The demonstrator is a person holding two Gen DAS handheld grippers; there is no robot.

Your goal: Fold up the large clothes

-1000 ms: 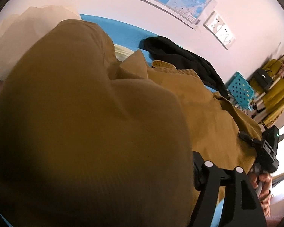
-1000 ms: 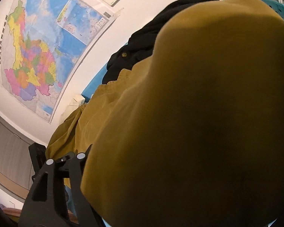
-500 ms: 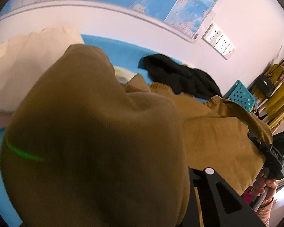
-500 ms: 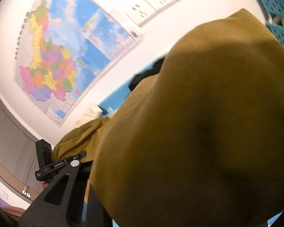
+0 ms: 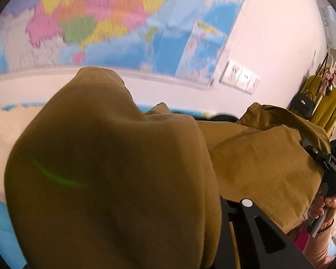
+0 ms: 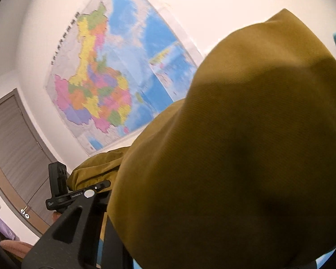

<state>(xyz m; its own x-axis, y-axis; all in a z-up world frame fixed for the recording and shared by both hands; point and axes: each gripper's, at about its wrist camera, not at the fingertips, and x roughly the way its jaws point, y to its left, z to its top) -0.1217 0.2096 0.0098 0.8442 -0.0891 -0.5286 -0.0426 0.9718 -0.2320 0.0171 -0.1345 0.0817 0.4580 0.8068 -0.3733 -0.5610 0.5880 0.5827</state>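
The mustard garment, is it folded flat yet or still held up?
Held up, unfolded: the garment hangs bunched between both grippers, draped over each camera.

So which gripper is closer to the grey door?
Left. The left gripper holds the mustard garment at the end toward the door; the right gripper holds the opposite end, farther away.

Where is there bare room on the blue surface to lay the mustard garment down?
One free patch shows: the blue surface at lower left in the left wrist view, bordered by cream cloth above and the lifted mustard garment on its right. Farther back it is crowded: black clothing lies by the wall. The garment hides the rest.
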